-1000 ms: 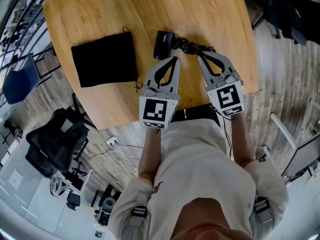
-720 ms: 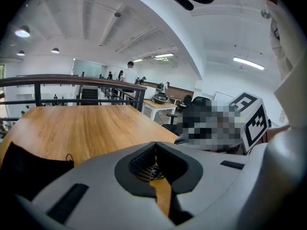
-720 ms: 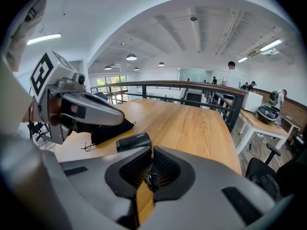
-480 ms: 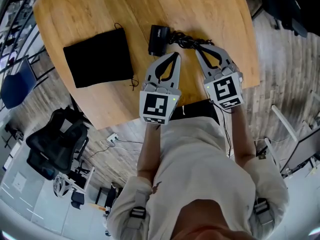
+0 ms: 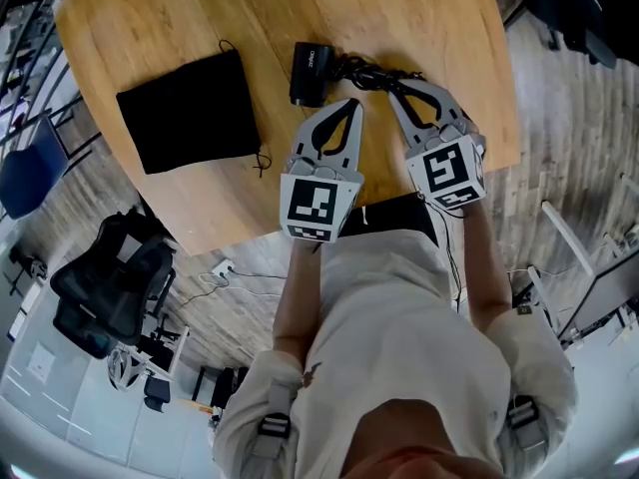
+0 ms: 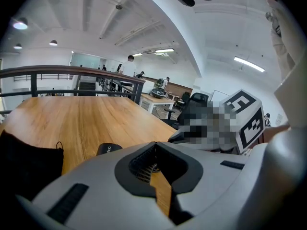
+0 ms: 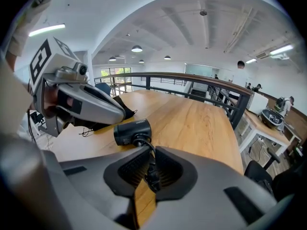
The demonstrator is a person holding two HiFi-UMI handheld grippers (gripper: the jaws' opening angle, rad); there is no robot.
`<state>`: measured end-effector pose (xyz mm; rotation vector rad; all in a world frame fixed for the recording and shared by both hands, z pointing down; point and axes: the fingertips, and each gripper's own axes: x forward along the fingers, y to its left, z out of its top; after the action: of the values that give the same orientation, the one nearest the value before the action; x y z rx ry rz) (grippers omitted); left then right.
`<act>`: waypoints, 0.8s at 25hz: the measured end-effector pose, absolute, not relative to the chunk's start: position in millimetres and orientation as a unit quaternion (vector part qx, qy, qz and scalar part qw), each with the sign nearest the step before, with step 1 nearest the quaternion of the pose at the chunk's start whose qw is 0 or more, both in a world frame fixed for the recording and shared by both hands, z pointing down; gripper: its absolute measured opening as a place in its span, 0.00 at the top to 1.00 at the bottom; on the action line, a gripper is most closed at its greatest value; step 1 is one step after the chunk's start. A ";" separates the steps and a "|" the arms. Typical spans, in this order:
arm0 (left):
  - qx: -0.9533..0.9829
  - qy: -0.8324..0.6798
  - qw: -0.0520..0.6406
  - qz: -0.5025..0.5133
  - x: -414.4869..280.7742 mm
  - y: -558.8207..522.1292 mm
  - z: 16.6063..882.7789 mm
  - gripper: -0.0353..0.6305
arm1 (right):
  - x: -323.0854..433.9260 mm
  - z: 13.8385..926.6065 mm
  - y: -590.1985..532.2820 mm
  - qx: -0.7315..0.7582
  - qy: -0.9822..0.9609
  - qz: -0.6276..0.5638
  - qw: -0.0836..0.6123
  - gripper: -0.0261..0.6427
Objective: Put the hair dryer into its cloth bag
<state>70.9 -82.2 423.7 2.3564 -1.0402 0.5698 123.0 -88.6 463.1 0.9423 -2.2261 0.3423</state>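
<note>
Nearest the camera, bottom centre of the head view: person in a pale shirt [image 5: 399, 317], both forearms reaching up-frame over the near edge of the table [image 5: 419, 18]. Each hand carries a tool topped by a marker cube, one at centre-left [image 5: 315, 205], one at centre-right [image 5: 446, 171]. Left tongs [image 5: 348, 105]: tips pressed together, nothing between them; their own view shows the closed tips [image 6: 155, 143] with only bare table wood through the hollow behind them. Right tongs [image 5: 392, 95]: just right of the left pair, angled up and to the left, closed on the black cord [image 5: 374, 73]; in their own view the cord [image 7: 152, 169] runs down between the tips [image 7: 147, 148] and into the hollow. Beyond both tips, upper centre of the head view: hair dryer [image 5: 308, 73], black, lying on its side on the table, the cord bunched at its right end. In the right tongs' view the hair dryer [image 7: 132, 131] sits just past the tips, barrel pointing left. Left of it and apart from it: cloth bag [image 5: 188, 111], black, lying flat, drawstring loops at two corners. From the left tongs it shows at lower left [image 6: 26, 164]. Past the table edge, lower left: black office chair [image 5: 110, 277] on the floor.
</note>
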 end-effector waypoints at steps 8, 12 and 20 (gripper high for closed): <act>0.863 -0.380 0.256 0.213 74.3 -81.1 431.9 0.92 | 122.9 474.4 -87.8 0.339 -0.857 0.113 0.371 0.80; 0.862 -0.378 0.259 0.215 76.2 -80.8 436.4 0.92 | 121.7 480.7 -87.0 0.326 -0.858 0.106 0.383 0.77; 0.860 -0.377 0.265 0.218 77.9 -81.6 444.4 0.92 | 118.3 493.2 -88.6 0.307 -0.857 0.088 0.405 0.71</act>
<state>77.9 -81.6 444.4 2.3236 -1.0178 0.5901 118.3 -88.6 493.2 0.7749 -2.1615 0.2210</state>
